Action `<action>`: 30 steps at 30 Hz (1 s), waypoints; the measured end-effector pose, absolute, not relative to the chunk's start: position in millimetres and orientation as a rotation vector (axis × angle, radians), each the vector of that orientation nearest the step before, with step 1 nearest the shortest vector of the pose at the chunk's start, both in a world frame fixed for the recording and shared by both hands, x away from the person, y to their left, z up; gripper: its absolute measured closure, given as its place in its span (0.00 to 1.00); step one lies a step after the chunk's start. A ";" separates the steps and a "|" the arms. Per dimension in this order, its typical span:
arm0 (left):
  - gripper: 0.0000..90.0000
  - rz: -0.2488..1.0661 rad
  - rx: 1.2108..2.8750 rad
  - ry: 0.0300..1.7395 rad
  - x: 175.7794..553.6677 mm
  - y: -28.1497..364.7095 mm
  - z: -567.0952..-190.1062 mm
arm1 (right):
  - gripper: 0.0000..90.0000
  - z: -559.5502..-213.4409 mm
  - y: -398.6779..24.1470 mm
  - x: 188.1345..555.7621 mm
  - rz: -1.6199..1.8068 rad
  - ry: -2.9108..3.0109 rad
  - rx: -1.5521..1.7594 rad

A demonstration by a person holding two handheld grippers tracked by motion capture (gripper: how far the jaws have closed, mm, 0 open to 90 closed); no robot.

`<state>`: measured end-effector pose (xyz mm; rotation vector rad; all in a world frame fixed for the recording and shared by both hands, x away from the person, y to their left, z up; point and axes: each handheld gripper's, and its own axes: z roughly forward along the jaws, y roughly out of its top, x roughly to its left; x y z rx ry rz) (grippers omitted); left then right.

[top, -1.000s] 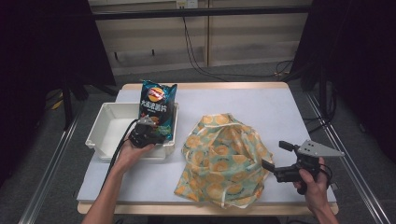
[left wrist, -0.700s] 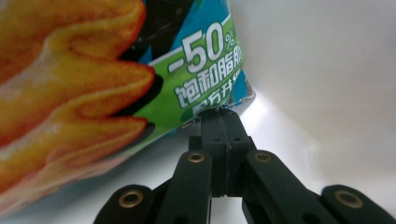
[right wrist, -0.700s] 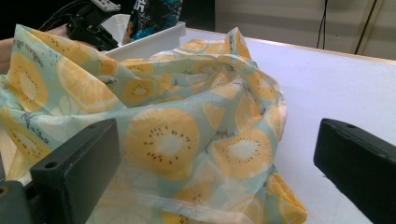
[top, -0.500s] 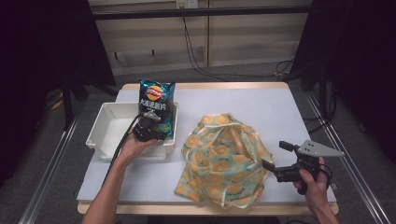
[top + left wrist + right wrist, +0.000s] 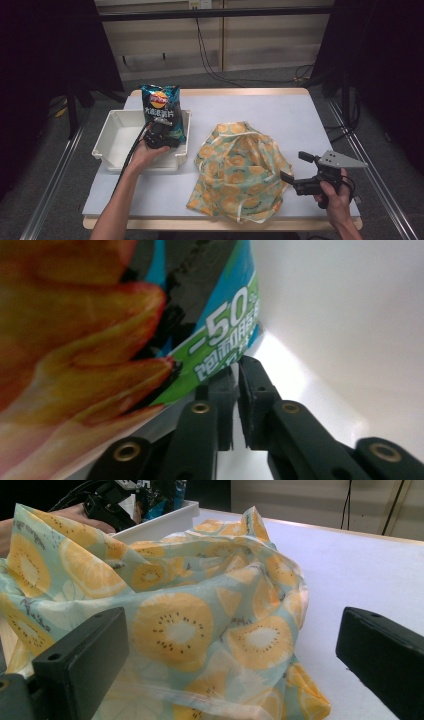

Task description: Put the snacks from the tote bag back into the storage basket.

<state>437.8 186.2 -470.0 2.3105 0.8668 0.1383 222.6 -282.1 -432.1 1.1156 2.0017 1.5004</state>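
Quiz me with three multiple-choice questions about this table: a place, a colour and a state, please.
1. Where does the crisp bag stand?
A) in the white bin
B) on the floor
C) on a chair
2. What colour are the fruit slices on the cloth?
A) purple
B) yellow-orange
C) black
3. How are the right tongs?
A) clamped on the crisp bag
B) wide open, holding nothing
C) shut tight
Answers: 1 A, it stands upright at the bin's right wall; 2 B, the print shows it; 3 B, the jaws stand far apart beside the cloth.
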 end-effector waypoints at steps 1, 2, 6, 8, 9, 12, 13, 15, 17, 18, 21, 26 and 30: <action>0.92 0.125 2.299 0.868 437.3 186.1 -470.2 | 0.00 -432.9 -281.5 222.7 1.503 2.002 1.124; 0.91 0.125 2.311 0.857 437.0 186.9 -469.6 | 0.00 -433.5 -281.4 223.1 1.498 2.006 1.119; 0.89 0.125 2.298 0.830 431.9 188.0 -468.8 | 0.00 -433.8 -280.8 223.3 1.494 2.013 1.112; 0.87 0.117 2.253 0.838 427.8 188.7 -468.5 | 0.00 -433.8 -281.1 223.2 1.497 2.008 1.115; 0.85 0.125 2.265 0.835 426.6 189.3 -467.6 | 0.00 -433.9 -281.3 223.0 1.494 2.010 1.119; 0.74 0.102 2.211 0.835 421.7 194.1 -464.2 | 0.00 -434.4 -281.9 223.3 1.497 2.003 1.129; 0.72 0.117 2.203 0.842 419.1 195.4 -462.6 | 0.00 -434.5 -282.1 223.2 1.496 2.000 1.132; 0.68 0.133 2.176 0.846 414.7 198.5 -460.3 | 0.00 -434.4 -282.6 222.9 1.496 2.009 1.124; 0.67 0.152 2.160 0.839 410.4 202.0 -456.7 | 0.00 -434.5 -282.6 223.3 1.496 2.004 1.126; 0.65 0.161 2.137 0.837 407.3 203.9 -454.0 | 0.00 -434.6 -282.4 223.3 1.497 2.000 1.131; 0.57 0.192 2.107 0.826 401.1 207.6 -447.4 | 0.00 -435.0 -281.9 223.1 1.491 2.010 1.126; 0.48 0.219 2.055 0.806 391.4 210.9 -439.0 | 0.00 -436.0 -280.8 223.4 1.489 2.018 1.119; 0.35 0.264 2.000 0.791 379.7 212.0 -433.6 | 0.00 -435.6 -280.3 222.7 1.483 2.017 1.117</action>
